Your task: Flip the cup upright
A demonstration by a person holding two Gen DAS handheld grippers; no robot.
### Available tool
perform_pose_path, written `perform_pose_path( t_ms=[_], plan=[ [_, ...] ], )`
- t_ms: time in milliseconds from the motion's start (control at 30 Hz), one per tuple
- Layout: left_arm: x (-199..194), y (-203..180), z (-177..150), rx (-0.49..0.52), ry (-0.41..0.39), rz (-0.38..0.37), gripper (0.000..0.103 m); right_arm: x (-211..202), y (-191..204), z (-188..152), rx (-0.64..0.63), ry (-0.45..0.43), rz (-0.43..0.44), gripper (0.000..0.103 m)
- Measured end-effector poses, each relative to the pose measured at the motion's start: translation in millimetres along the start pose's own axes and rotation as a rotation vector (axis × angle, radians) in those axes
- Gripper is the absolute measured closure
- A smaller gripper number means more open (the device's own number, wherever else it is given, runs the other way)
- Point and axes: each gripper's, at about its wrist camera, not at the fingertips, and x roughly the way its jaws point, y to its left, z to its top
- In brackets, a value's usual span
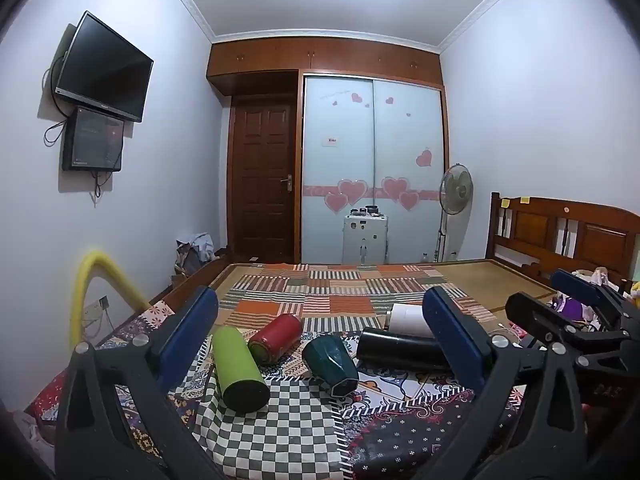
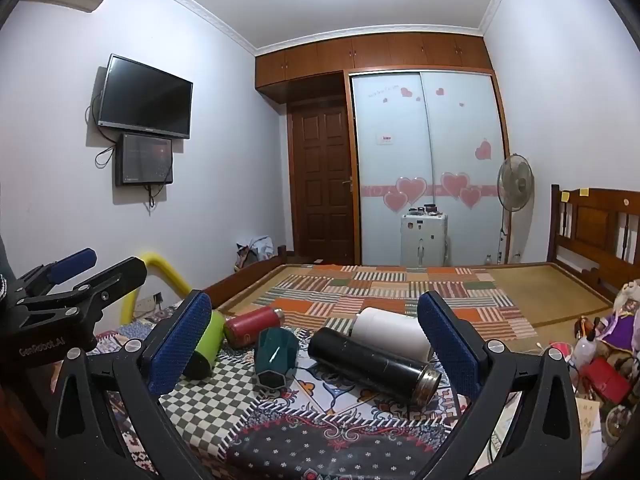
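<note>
Several cups and flasks lie on their sides on the patterned bedspread: a green flask, a red one, a dark teal faceted cup, a black flask and a white cup. My left gripper is open and empty, held above and short of them. My right gripper is open and empty too, likewise short of them. Each gripper shows at the edge of the other's view.
The bed has a wooden headboard at right. Toys and clutter lie at the right edge. A yellow foam tube stands at left. A fan, white case and wardrobe stand beyond.
</note>
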Motion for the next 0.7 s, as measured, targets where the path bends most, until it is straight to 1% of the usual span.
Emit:
perform_pose_path(
  t_ms=[233, 267, 700],
  plan=[
    [-1.9, -5.1, 0.8, 0.001, 0.005, -0.001, 0.0, 0.3, 0.3, 0.1, 0.008, 0.001, 0.002, 0.0],
    [1.6, -3.3, -0.1, -0.001, 0.008, -0.015, 0.0, 0.5, 0.8, 0.2, 0.007, 0.001, 0.002, 0.0],
    [3.4, -2.7, -1.2, -0.005, 0.008, -0.019, 0.0, 0.1, 1.0, -0.5, 0.012, 0.0, 0.002, 0.0]
  ],
)
